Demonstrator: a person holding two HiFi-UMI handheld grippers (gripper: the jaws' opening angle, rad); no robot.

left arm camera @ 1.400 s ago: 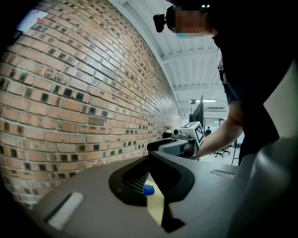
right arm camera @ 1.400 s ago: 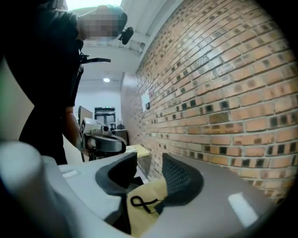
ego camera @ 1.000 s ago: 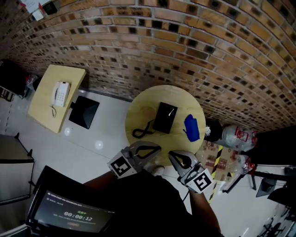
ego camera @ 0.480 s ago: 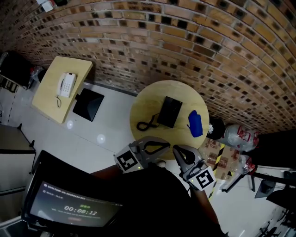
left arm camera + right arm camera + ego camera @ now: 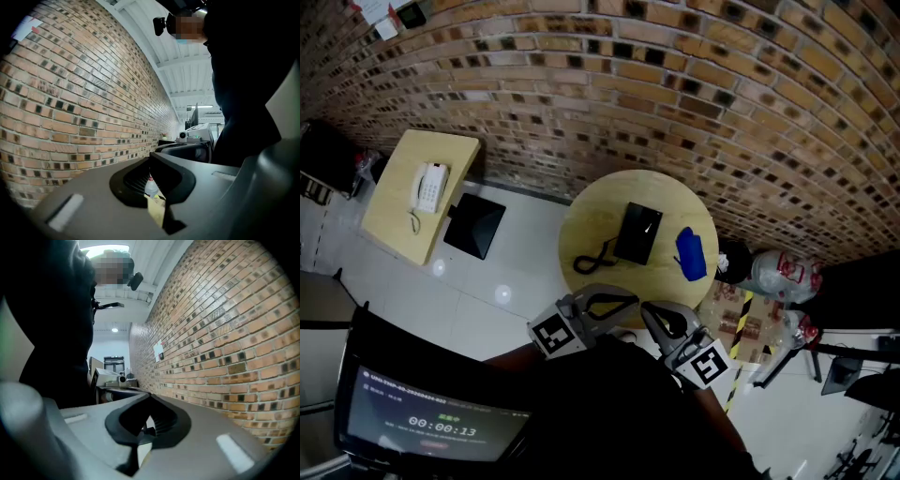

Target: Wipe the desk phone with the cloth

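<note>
On the round wooden table (image 5: 581, 220) lies a black desk phone (image 5: 637, 234), its coiled cord (image 5: 592, 259) trailing to the left. A blue cloth (image 5: 690, 255) lies just right of the phone. Both grippers hang close to my body, short of the table's near edge and apart from phone and cloth. My left gripper (image 5: 628, 302) points right with its jaws together and nothing in them. My right gripper (image 5: 649, 315) points up-left and is likewise shut and empty. In the gripper views, the left gripper (image 5: 153, 158) and the right gripper (image 5: 149, 397) face along the brick wall.
A brick wall (image 5: 675, 84) runs behind the table. A rectangular wooden desk (image 5: 394, 225) with a white phone (image 5: 427, 187) stands at the left, a black square object (image 5: 474, 227) beside it. Plastic bottles (image 5: 780, 277) clutter the floor at right. A screen (image 5: 431, 422) sits at the lower left.
The head view has swayed slightly. Both grippers stay shut in about the same place near my body; phone and cloth have not moved.
</note>
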